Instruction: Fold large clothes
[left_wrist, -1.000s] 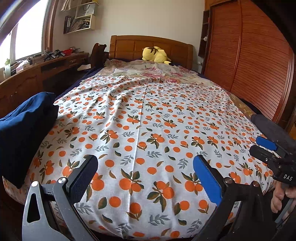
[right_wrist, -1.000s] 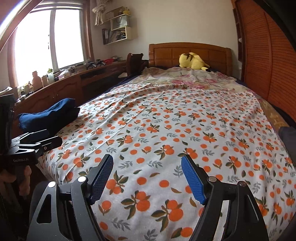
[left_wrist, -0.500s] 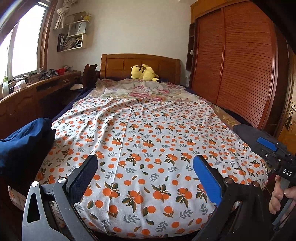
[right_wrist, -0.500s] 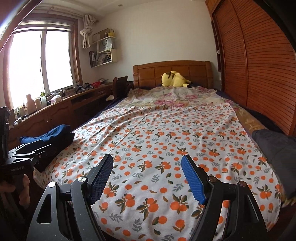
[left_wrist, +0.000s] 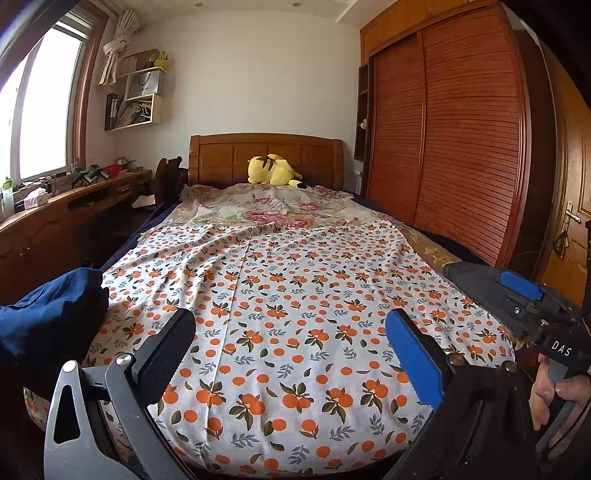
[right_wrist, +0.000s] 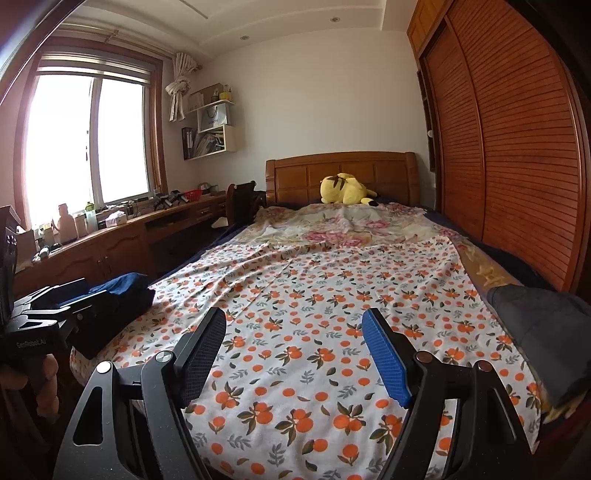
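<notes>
Orange-printed white cotton cloth (left_wrist: 295, 314) lies spread flat across the wooden bed (left_wrist: 266, 158), covering it from the foot edge up to a pink floral sheet (left_wrist: 273, 210) near the headboard, with a crease running down its middle. Left hand-held gripper (left_wrist: 291, 354) hangs above the foot of the bed, jaws wide apart, nothing between them, only the cloth below. Right hand-held gripper (right_wrist: 295, 354) does the same, black pad one side, blue pad the other, spread open and empty. Each shows in the other's view, gripped by a bare hand (left_wrist: 554, 395). A crumpled dark blue garment (left_wrist: 48, 321) sits at the left edge of the bed, a dark grey folded piece (right_wrist: 543, 332) at the right edge. Yellow plush toy (right_wrist: 347, 190) rests against the headboard.
</notes>
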